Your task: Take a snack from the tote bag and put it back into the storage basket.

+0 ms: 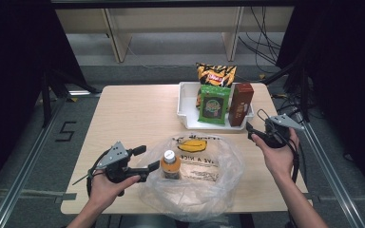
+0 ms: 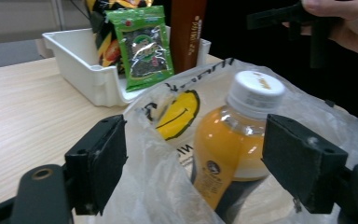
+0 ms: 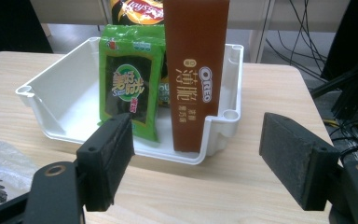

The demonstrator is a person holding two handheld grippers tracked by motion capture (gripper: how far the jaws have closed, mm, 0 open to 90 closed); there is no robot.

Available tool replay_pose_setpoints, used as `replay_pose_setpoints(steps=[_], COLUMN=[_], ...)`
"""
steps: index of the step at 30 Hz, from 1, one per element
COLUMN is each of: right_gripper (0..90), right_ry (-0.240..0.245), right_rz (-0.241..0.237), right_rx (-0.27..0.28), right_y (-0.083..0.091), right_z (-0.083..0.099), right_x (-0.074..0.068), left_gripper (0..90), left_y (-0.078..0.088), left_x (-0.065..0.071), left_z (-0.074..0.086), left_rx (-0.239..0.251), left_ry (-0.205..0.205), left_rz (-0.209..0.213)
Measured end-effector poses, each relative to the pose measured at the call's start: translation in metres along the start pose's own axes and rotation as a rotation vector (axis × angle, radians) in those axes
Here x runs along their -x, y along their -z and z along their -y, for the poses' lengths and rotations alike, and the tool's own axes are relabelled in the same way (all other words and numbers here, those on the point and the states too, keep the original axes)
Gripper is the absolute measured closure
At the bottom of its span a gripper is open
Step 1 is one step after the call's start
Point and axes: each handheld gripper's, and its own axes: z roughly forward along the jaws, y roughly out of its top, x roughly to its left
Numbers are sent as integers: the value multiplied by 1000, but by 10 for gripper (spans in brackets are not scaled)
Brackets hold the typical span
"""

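The left gripper point(image 1: 145, 158) stood with its jaws spread wide, one on each side of the bottle point(image 1: 170, 164), and the pads pressed on nothing; thin film from the bag point(image 1: 209, 185) rose in the gap between them. In the left gripper view the pads point(image 2: 106, 156) were flat black blocks with a dull, rubbery face, well clear of the bottle's point(image 2: 233, 140) sides. The right gripper point(image 1: 256, 135) was also wide open and held nothing; its pads point(image 3: 116, 149) pointed at the near wall of the tray point(image 3: 65, 105) without touching it.

The bottle stood upright inside the bag, just in front of the tray. It was a clear plastic cylinder full of orange juice, with a white ribbed cap point(image 2: 255, 93) and a dark label low on its side. The bag was thin, crinkled, see-through plastic, its mouth open, printed with a yellow smile point(image 2: 179, 114) and black letters.

The tray was white moulded plastic, glossy, with rounded corners and a cut-down lip on its near wall. In it stood a flat green packet point(image 3: 130, 84) in shiny foil, a tall brown carton point(image 3: 196, 70) with white lettering just beside the packet, and behind both a crumpled yellow-and-black crisp bag point(image 1: 215, 74). The table point(image 1: 133, 114) under the tray was pale wood-grain laminate, smooth and matt.
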Motion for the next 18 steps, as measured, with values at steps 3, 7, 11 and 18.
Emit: replay_pose_setpoints(steps=[3,7,11,18], right_gripper=[265,265,266,266], right_ry=[-1,-16,-26,-4], right_rz=[3,4,4,11], right_rx=[4,-3,-6,-14], right_y=[-1,1,1,3], right_z=[1,2,2,2], right_x=[0,0,0,0], left_gripper=[200,197,193,197], left_y=[-2,-5,-15,-30], left_x=[4,7,12,18], left_z=[-1,-1,2,8], left_rx=[8,1,-19,-52], left_ry=[-6,-20,-6,-19], left_rz=[23,37,57,53])
